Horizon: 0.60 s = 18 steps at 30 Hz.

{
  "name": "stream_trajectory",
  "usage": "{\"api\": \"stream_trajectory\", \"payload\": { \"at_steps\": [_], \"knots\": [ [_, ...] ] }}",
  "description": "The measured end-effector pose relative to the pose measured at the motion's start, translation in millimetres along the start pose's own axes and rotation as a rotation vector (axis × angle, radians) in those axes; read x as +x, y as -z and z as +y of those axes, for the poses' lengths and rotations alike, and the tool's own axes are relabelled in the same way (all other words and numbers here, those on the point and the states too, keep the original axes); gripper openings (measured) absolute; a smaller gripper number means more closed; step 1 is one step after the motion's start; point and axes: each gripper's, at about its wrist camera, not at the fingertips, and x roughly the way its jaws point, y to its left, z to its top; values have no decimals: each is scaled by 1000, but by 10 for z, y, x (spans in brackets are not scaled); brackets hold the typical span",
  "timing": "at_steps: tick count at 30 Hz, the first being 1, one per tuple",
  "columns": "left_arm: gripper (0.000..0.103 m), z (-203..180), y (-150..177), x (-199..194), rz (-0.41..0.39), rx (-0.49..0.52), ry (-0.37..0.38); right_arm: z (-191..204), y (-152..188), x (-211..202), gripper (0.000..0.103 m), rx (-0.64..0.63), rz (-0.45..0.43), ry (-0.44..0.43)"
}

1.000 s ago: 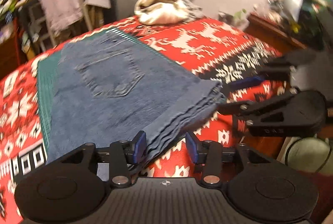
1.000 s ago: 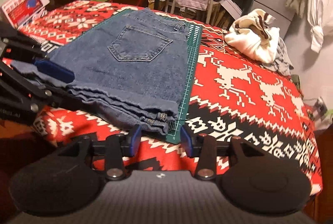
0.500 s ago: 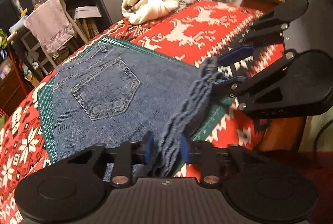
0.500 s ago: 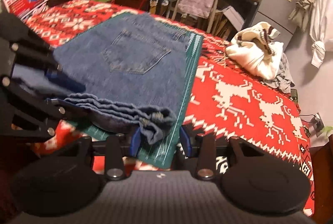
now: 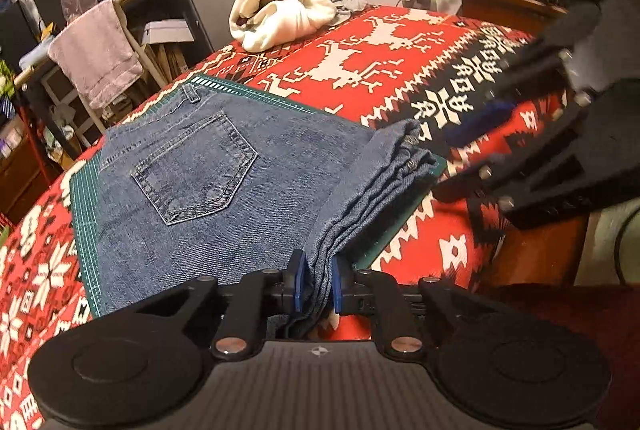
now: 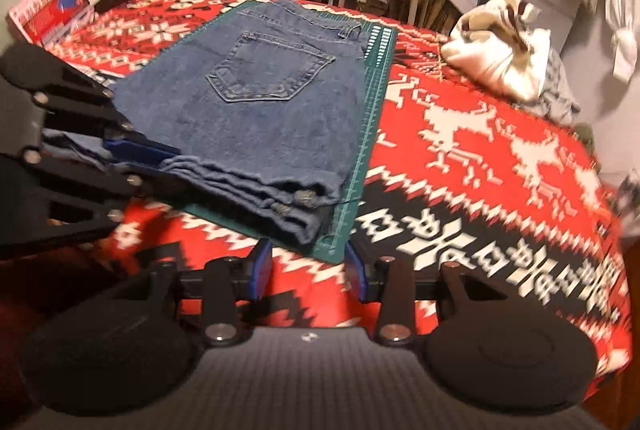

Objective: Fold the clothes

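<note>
Jeans: we see the folded jeans lying pocket-up on the green mat, which sits on the red blanket; the stacked hem layers face us at the near edge.

Left gripper: our left gripper is pinching the near hem stack, denim filling the gap between the blue pads.

Right gripper: our right gripper stands spread and empty, just short of the mat corner, with the other hem corner a little beyond its pads. In the left view it is blurred, so we cannot read its exact reach from there.

Risk, uneven hold: only one corner is gripped. If we lift or carry the hem now, we expect the free corner to sag and the fold line to skew.

Risk, partial bite: the hem is several layers thick. A shallow bite may catch only the top layers, and the lower ones would peel away and splay.

Risk, mat: the right pads sit close to the mat edge. Closing low could pinch the mat with the denim and drag it across the blanket.

Risk, bulk: thick denim may spring back open if released before it is pressed flat.

Clutter: the white bundle lies well apart and should not interfere.
</note>
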Motion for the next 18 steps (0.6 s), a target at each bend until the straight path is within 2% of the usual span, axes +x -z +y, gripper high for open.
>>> {"api": "stream_trajectory", "payload": {
  "at_steps": [5, 7, 11, 14, 16, 18],
  "knots": [
    [13, 59, -18, -19, -5, -27, 17, 212, -46, 96, 40, -111, -19, 52],
    [13, 44, -10, -24, -4, -18, 18, 199, -111, 160, 40, -111, -31, 89],
    [14, 2, 29, -18, -1, -1, 17, 80, -178, 195, 41, -90, -37, 100],
    [17, 24, 22, -42, 12, -17, 39, 129, -83, 159, 41, -196, -21, 130],
    [18, 72, 16, -94, 15, -45, 66, 100, -15, 119, 42, -224, 18, 152],
    [19, 124, 25, -156, 9, -74, 87, 25, 17, 56, 41, -197, 25, 149]
  ]
}}
